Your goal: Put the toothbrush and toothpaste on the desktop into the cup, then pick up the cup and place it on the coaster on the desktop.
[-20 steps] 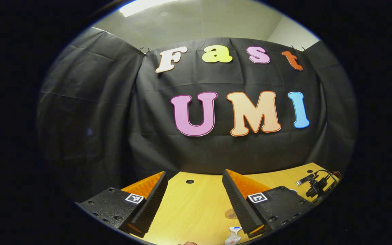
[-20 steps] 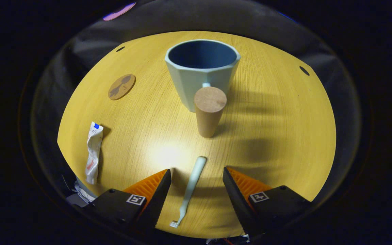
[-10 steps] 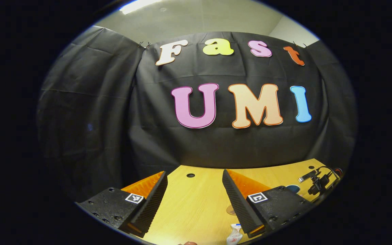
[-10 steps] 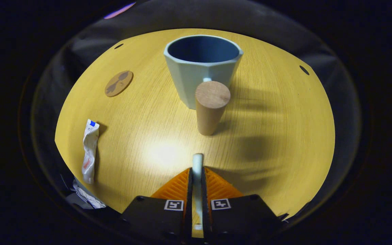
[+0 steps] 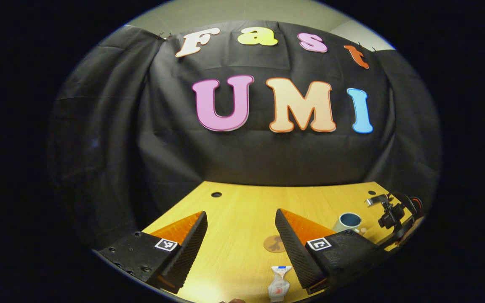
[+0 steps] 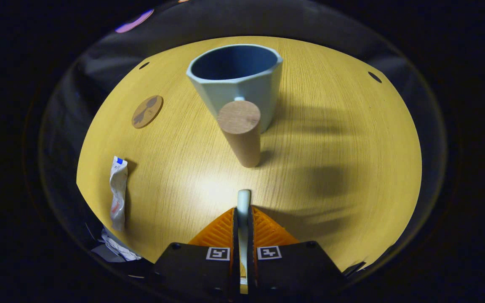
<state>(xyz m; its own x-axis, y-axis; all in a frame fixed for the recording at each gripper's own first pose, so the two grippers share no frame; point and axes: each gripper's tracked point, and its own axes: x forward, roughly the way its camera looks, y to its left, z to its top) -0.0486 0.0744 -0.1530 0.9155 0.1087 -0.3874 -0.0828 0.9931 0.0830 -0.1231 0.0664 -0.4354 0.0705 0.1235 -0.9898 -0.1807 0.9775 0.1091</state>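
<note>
Right tool point(image 6: 242, 219): clamped tight on the pale mint plastic toothbrush point(image 6: 243, 202), both orange ribbed fingers point(image 6: 219, 231) pressing its handle; the handle's rounded end pokes out toward 12 o'clock.
Left tool point(image 5: 241, 240): fingers spread wide, holding nothing, above the yellow wooden desk point(image 5: 242, 210).
Toothpaste: crumpled white toothpaste tube point(image 6: 118, 192) lies flat at 9 o'clock of the right tool; in the left gripper view it point(image 5: 279, 284) sits between that tool's fingers, near the lower edge.
Cup: light blue faceted mug with a wooden peg handle point(image 6: 236, 88) stands upright at 12 o'clock.
Coaster: round brown coaster point(image 6: 147, 111) at 10 o'clock, well apart from the mug.
</note>
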